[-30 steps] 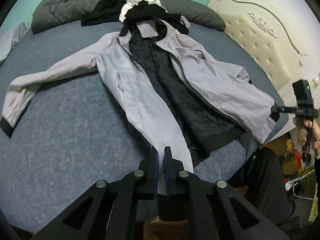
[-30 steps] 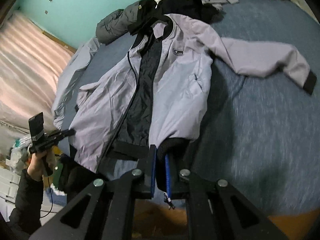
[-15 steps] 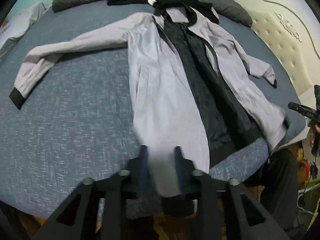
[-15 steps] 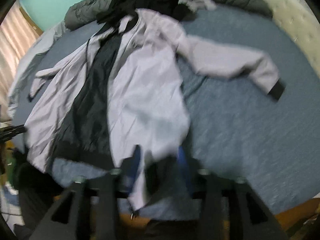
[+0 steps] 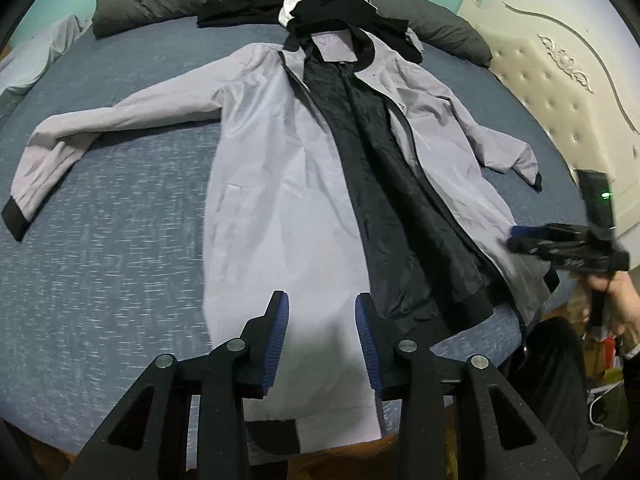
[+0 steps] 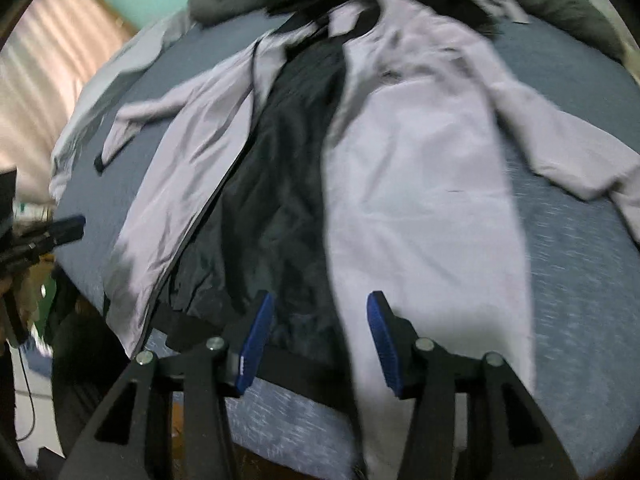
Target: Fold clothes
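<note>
**Jacket runs straight away from both tongs**

Left gripper (image 5: 322,334) has just spread its jaws; they stand apart, clamping nothing, with the hem of the pale jacket (image 5: 280,200) lying loose between them. Right gripper (image 6: 318,338), seen blurred, also has its jaws parted, empty, over the hem where the dark lining (image 6: 280,184) meets the front panel. From both hems the jacket's long axis leads away toward the collar, flat on the blue bed (image 5: 120,260), sleeves (image 5: 100,128) flung sideways. Each gripper sits nearest its own side's sleeve.
</note>
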The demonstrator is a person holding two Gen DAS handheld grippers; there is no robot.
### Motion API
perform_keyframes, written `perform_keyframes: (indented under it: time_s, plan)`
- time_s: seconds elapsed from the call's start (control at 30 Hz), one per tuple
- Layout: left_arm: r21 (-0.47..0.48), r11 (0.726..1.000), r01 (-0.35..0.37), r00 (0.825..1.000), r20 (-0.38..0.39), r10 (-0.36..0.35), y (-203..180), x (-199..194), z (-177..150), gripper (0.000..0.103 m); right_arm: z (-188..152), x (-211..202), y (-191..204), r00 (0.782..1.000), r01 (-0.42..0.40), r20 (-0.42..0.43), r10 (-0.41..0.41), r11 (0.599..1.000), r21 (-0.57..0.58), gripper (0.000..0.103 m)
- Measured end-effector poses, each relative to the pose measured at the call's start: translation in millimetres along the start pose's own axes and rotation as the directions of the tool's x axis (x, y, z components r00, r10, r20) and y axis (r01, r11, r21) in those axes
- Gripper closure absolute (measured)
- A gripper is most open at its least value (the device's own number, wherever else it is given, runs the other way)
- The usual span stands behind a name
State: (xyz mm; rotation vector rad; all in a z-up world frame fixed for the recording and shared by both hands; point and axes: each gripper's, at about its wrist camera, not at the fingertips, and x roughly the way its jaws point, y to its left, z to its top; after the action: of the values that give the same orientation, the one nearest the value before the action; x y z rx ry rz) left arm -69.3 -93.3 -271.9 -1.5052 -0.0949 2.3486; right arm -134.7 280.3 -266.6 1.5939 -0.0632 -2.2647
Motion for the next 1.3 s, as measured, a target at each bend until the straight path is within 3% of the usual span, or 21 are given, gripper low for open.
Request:
perform_keyframes:
  time_s: [0.17, 0.33, 0.43, 0.6, 0.83, 0.9, 1.1, 1.17, 1.3]
  plan:
    - [-0.019, 1.0, 0.022, 1.0, 0.003, -0.022, 2.3, 5.8, -1.8, 0.063, 3.0, 39.8, 9.7, 0.994, 0.079, -0.064, -0.084, 0.994, -0.078, 0.054]
    - [-0.035, 0.999, 0.025, 1.0, -0.002, -0.025, 12.4, 12.6, 1.0, 0.062, 1.0, 63.8, -4.1, 0.99, 0.081, -0.107, -0.087, 0.995, -0.059, 0.092]
    - [-0.049, 0.998, 0.037, 0.999, 0.002, -0.037, 19.6, 17.0, 3.1, 0.06, 1.9, 65.0, -8.0, 0.993, 0.057, -0.102, -0.061, 0.997, -0.045, 0.098]
    - [-0.067, 0.996, 0.059, 0.998, -0.002, -0.059, 26.5, 27.8, 3.8, 0.06, 19.3, 36.4, -25.4, 0.997, -0.074, -0.003, 0.075, 0.994, 0.076, 0.1]
    - [-0.094, 0.991, 0.095, 0.995, -0.003, -0.096, 31.3, 37.7, 5.4, 0.06, 60.7, 16.8, -34.9, 0.972, -0.229, 0.105, 0.211, 0.953, 0.198, 0.1]
    - [-0.095, 0.99, 0.102, 0.995, -0.002, -0.103, 32.2, 36.8, 5.5, 0.06, 71.1, 16.6, -34.3, 0.962, -0.264, 0.127, 0.24, 0.938, 0.224, 0.1]
    - [-0.095, 0.991, 0.096, 0.995, 0.005, -0.096, 39.9, 30.1, 8.2, 0.059, 93.5, -1.2, -23.0, 0.906, -0.382, 0.278, 0.32, 0.901, 0.206, 0.1]
    - [-0.092, 0.991, 0.097, 0.995, -0.001, -0.098, 39.5, 31.5, 10.3, 0.053, 96.6, 3.7, -21.2, 0.921, -0.353, 0.246, 0.302, 0.914, 0.199, 0.1]
    - [-0.093, 0.989, 0.112, 0.993, -0.011, -0.113, 30.9, 40.3, 15.1, 0.051, 82.8, 46.9, -13.7, 0.963, -0.267, 0.027, 0.267, 0.944, 0.196, 0.1]
